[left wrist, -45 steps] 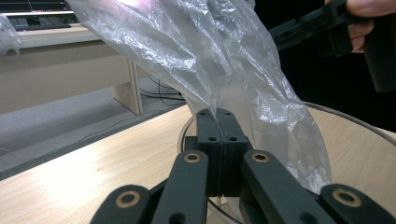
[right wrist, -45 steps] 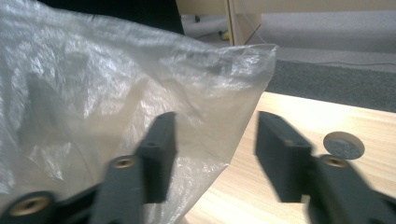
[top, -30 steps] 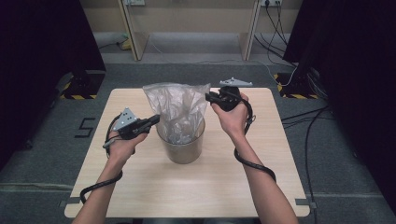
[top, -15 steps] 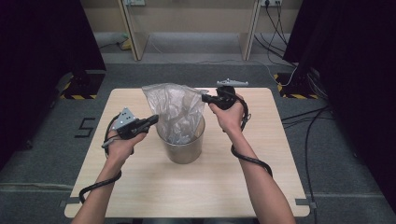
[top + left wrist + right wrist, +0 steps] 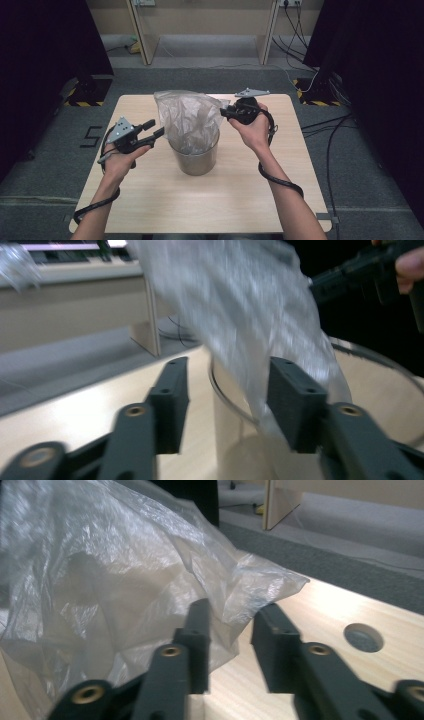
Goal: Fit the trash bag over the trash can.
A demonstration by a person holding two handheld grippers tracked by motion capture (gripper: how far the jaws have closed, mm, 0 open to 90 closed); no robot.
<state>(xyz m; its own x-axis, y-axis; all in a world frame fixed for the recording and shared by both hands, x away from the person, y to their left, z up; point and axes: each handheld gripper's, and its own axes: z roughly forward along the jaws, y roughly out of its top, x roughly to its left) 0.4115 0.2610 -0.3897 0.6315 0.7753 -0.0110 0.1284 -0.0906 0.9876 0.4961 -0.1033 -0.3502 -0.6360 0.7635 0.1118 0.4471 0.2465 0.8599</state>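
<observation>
The fingers [image 5: 172, 405] of the left gripper [image 5: 148, 131] stand apart and have just been opening; in the left gripper view the clear plastic bag [image 5: 187, 120] hangs down beside the right-hand finger and the rim of the metal bucket [image 5: 196, 160] curves between the two, but neither pad presses on anything. The right gripper [image 5: 226, 112] has also just been opening, its fingers [image 5: 200, 630] moderately parted; in the right gripper view a corner of the bag's film lies in the gap between them, and whether a pad touches it cannot be told. The bag stands crumpled and upright in the bucket, its lower part inside and its loose top billowing well above the rim. The bucket sits near the middle of the wooden counter [image 5: 150, 200], between the two hands, the left gripper just beside the bag's left edge and the right gripper at its upper right corner. The only writing to be read is a dark figure "5" [image 5: 91, 136] marked on the grey floor to the left of the counter; bag and bucket carry no legible label.
</observation>
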